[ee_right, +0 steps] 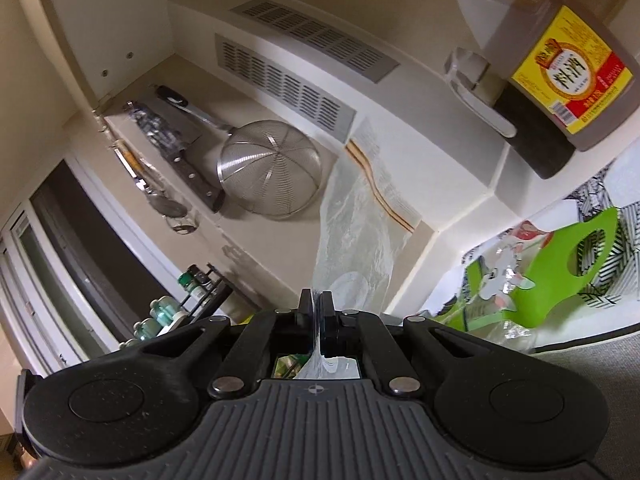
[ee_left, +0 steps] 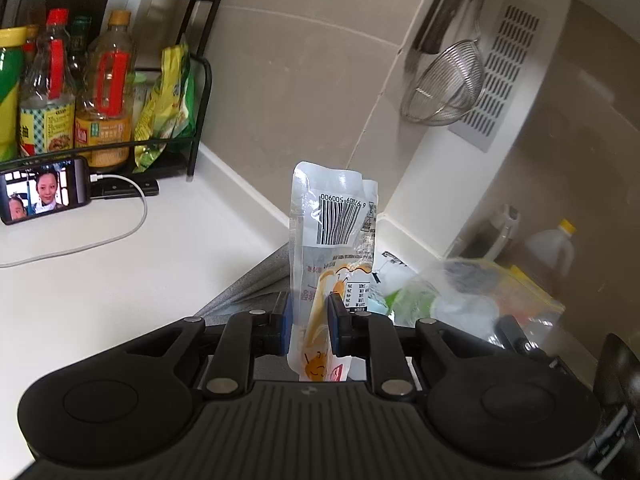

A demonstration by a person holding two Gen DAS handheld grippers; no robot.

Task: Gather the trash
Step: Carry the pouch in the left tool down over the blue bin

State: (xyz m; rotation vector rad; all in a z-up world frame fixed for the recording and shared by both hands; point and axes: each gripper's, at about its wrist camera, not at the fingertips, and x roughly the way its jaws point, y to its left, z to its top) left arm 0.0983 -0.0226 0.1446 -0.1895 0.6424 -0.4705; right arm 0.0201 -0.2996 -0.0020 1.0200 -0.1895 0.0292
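A crumpled clear snack wrapper (ee_left: 336,216) with a barcode and orange print stands upright between the blue pads (ee_left: 286,320) of my left gripper (ee_left: 310,312), which is shut on its lower half, above the white counter (ee_left: 100,288). To its right lies a clear plastic bag (ee_left: 460,300) with several pieces of trash inside. In the right wrist view my right gripper (ee_right: 317,300) is shut on the thin edge of that clear bag (ee_right: 356,240), whose film stretches up and away from the jaws.
A black wire rack (ee_left: 200,92) with sauce bottles stands at the back left, with a phone (ee_left: 44,192) and its cable in front. A steel strainer (ee_left: 444,88) and a knife (ee_right: 192,168) hang on the wall. A cooking-wine jug (ee_right: 552,68) and green packaging (ee_right: 576,256) sit at the right.
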